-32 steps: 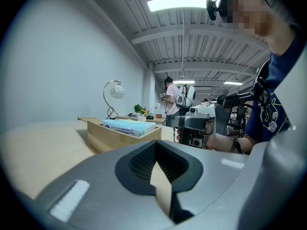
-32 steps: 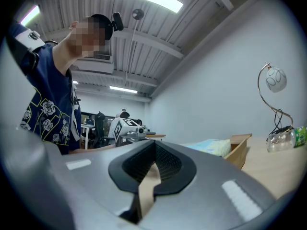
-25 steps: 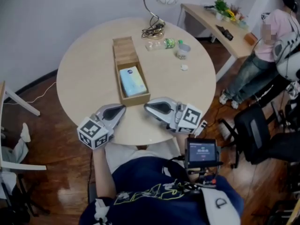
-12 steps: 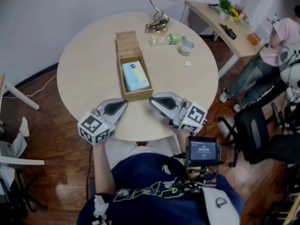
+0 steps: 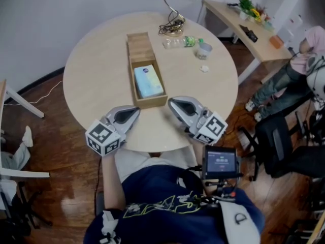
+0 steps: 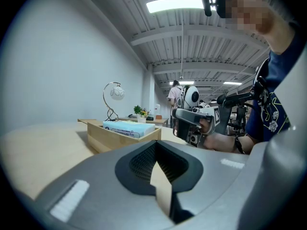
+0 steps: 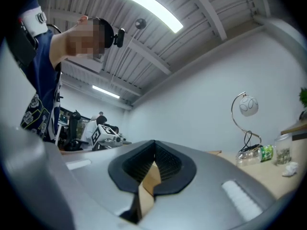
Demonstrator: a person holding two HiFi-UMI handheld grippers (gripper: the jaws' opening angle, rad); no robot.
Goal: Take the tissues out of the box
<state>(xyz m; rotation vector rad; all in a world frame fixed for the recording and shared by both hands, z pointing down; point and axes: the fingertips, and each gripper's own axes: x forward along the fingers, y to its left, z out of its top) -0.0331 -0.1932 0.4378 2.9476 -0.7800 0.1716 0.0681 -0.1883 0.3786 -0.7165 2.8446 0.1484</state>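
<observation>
We look down on a round table (image 5: pixel 96 70) of pale wood, which fills most of the head view. A side desk (image 5: pixel 238 24) stands well apart from it by the far wall, and a person (image 5: pixel 294 80) sits beside that desk.

A long wooden box (image 5: pixel 138 47) lies on the table, running lengthwise away from us. Its far half is bare wood and its near end points at us.

We hold the left gripper (image 5: pixel 136 109) at the table's near edge, its tip just beside the box's near left corner. Its jaws are together with nothing between them. The right gripper (image 5: pixel 171 102) sits on the other side, its tip just beside the near right corner. Its jaws are also pressed together and empty. We cannot tell whether either tip touches the box.

The tissues (image 5: pixel 148 81), a pale blue pack, lie flat inside the near half of the box, between the two grippers and a little beyond them. In the left gripper view the pack's top rises slightly above the box wall.

A lamp (image 5: pixel 174 30) with a curved stem stands at the far edge of the table. Beside it lie a clear bottle (image 5: pixel 179 42) on its side and a cup (image 5: pixel 204 50). A small white wad (image 5: pixel 204 68) lies near the cup.
</observation>
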